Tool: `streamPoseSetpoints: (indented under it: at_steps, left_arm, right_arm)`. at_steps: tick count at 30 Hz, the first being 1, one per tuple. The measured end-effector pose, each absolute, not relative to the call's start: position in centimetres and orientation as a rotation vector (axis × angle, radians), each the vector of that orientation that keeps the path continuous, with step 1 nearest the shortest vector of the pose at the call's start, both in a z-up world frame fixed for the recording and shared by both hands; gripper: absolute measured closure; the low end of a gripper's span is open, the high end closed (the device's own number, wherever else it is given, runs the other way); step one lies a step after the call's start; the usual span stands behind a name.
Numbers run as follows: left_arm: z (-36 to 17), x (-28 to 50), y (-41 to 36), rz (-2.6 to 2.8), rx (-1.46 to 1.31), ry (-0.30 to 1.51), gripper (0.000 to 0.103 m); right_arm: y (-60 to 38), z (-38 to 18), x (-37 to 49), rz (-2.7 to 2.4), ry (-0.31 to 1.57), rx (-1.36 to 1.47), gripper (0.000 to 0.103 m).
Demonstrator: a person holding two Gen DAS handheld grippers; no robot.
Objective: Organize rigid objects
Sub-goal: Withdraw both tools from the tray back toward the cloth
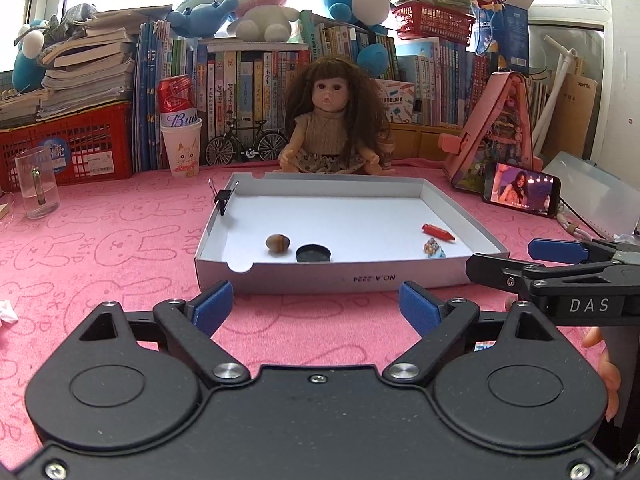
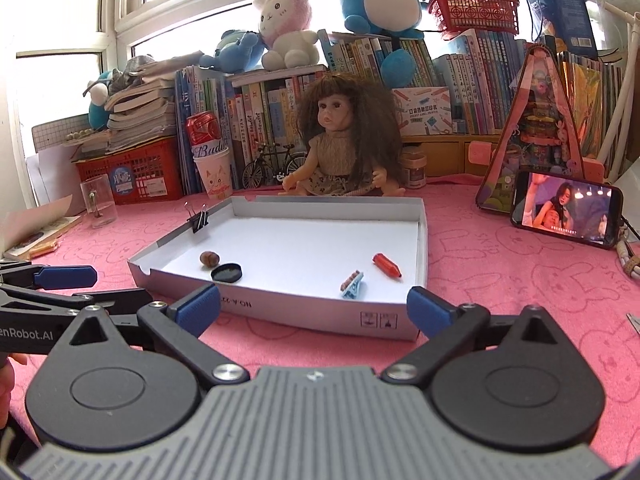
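Red crayon [image 2: 386, 265] lies in the cardboard tray [image 2: 320, 312], far-right corner, long axis slanting; right gripper [image 2: 315, 309] is nearer than left gripper [image 1: 312, 306]. Both jaws gape wide, empty, short of the tray.

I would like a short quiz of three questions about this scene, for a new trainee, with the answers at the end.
1. True or false: the binder clip lies flat on the floor of the box.
2. Which lies closest to the black disc: A the nut, B the red crayon, C the small blue packet?
3. Is anything between the fingers of the right gripper?

Key: 1 false, it is clipped on the box's wall. 2 A. 3 No, they are open and empty.
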State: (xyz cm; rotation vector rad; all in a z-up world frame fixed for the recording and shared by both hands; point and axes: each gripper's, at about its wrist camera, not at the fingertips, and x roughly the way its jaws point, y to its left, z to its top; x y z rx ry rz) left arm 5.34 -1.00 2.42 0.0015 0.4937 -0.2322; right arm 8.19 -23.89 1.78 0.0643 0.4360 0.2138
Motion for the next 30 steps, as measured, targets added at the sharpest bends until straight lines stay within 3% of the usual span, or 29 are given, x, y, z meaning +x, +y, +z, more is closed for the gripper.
streamPoseSetpoints:
  at_steps: [18,30]
  left_arm:
    - [0.7,2.2,0.8,-0.196,-0.002,0.519,0.014]
    - [-0.1,1.2,1.6,-0.206,-0.041,0.562,0.029]
  right_arm:
    - [-26.2,0.0,5.5,0.128,0.460,0.061,0.000]
    - [-27.2,-0.6,4.5,0.107,0.479,0.066,0.003]
